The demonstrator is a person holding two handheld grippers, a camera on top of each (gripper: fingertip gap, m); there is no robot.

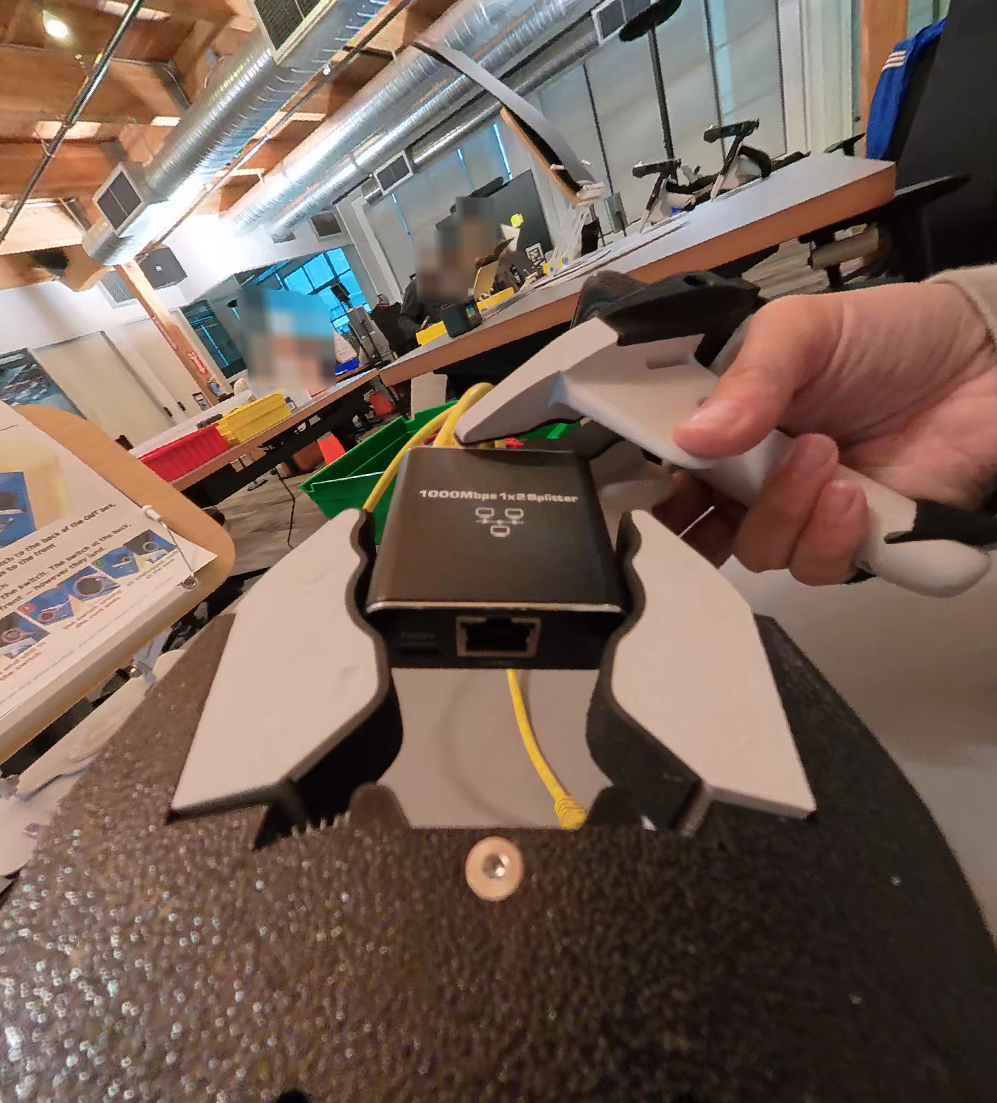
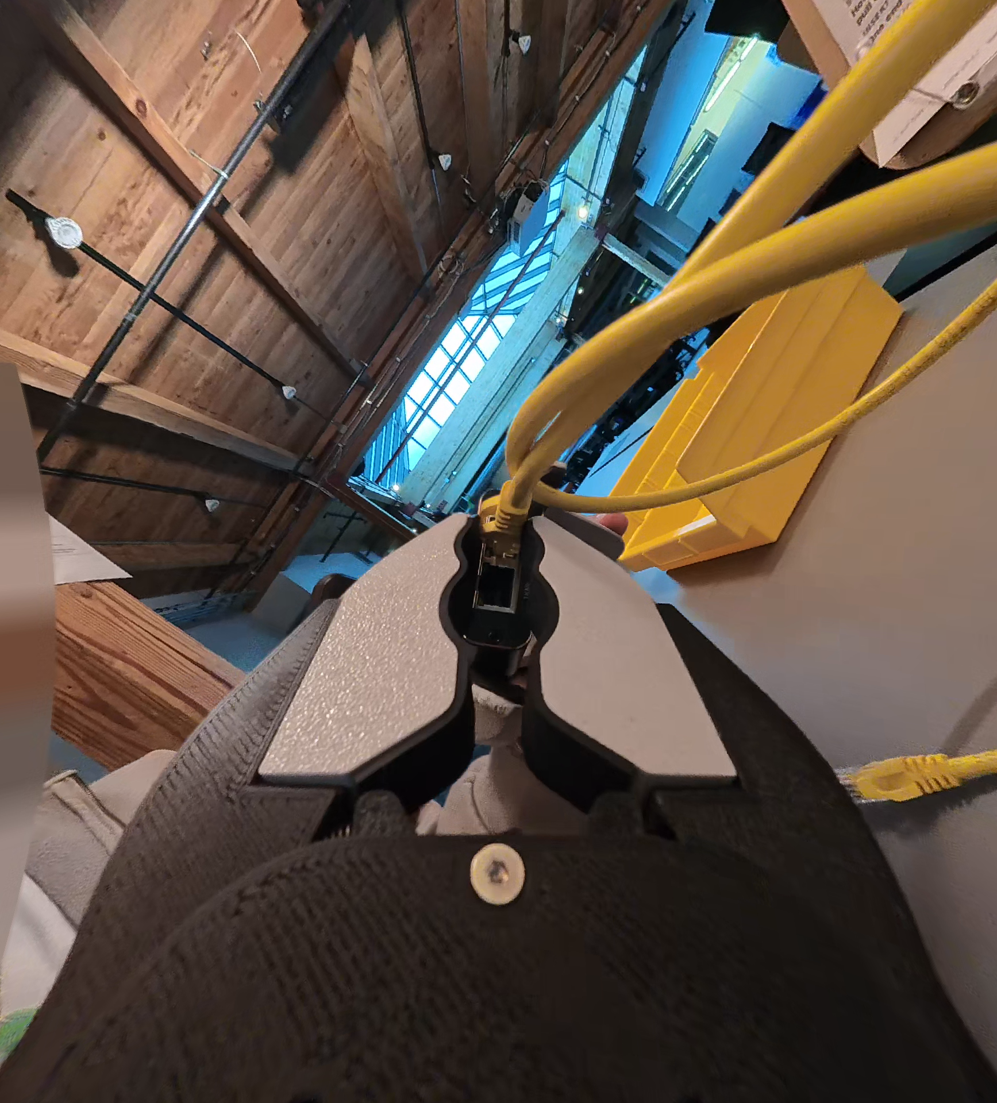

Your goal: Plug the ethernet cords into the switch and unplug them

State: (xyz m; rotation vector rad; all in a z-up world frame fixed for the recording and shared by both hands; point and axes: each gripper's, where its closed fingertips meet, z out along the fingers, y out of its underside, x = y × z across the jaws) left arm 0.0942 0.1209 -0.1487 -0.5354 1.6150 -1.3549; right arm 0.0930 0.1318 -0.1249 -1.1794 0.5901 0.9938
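My left gripper (image 1: pixel 493 525) is shut on the black switch (image 1: pixel 496 555) and holds it by its long sides above the table. An empty port (image 1: pixel 499 634) faces this camera. My right gripper (image 1: pixel 487 427), held by a hand (image 1: pixel 872 418), is at the switch's far end. In the right wrist view the right gripper (image 2: pixel 502 528) is shut on a yellow ethernet plug (image 2: pixel 505 516) that sits in the switch's end face (image 2: pixel 496 621), beside an empty port (image 2: pixel 493 594). Yellow cords (image 2: pixel 722 286) loop away from it. A loose yellow plug (image 2: pixel 896 782) lies on the table.
A clipboard with an instruction sheet (image 1: pixel 66 567) stands at the left. A green bin (image 1: pixel 358 471) sits behind the switch. A yellow bin (image 2: pixel 752 430) stands on the grey table (image 2: pixel 842 597). Another yellow cord end (image 1: pixel 567 806) lies under the switch.
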